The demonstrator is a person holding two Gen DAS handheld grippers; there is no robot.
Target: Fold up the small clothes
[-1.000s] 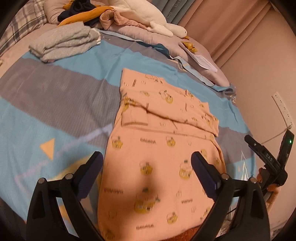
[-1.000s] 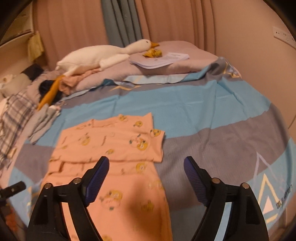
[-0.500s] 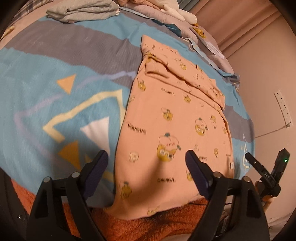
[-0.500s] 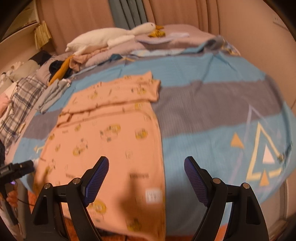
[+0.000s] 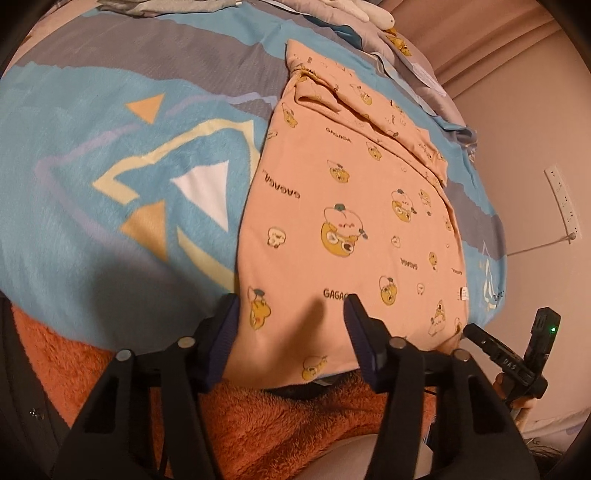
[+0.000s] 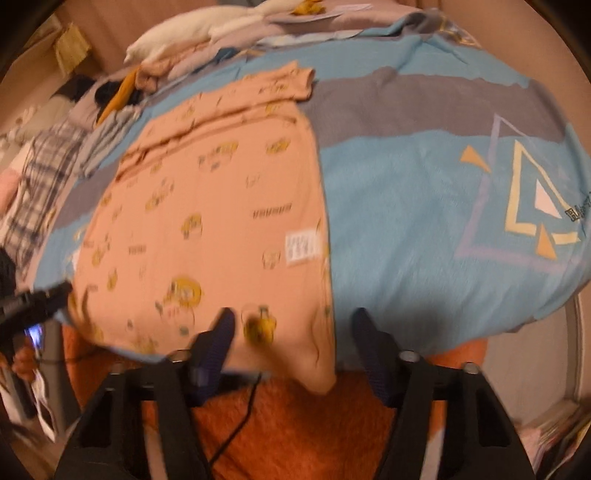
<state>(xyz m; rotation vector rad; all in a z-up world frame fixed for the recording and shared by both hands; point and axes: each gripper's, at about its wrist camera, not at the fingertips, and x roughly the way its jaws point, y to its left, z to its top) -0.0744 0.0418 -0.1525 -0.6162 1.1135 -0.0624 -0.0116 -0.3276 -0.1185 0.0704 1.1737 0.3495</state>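
A peach child's garment (image 5: 351, 221) with yellow cartoon prints lies flat on the bed, its far end folded over; it also shows in the right wrist view (image 6: 221, 206). Its near hem hangs over the bed edge. My left gripper (image 5: 291, 321) is open, its jaws astride the hem's left corner region, close above the cloth. My right gripper (image 6: 291, 332) is open, its jaws astride the hem's right corner. Neither holds cloth. The right gripper shows at the left view's right edge (image 5: 517, 354); the left gripper shows at the right view's left edge (image 6: 33, 302).
The bed has a blue and grey blanket (image 5: 110, 184) over an orange fleece layer (image 5: 277, 424). Folded grey clothes (image 5: 166, 3), a white plush duck (image 6: 199, 29) and piled clothes (image 6: 122, 88) lie at the far end. A wall with a socket strip (image 5: 563, 206) stands right.
Both grippers have drawn back and down to the near hem at the bed edge. Their jaws have narrowed but stay open.
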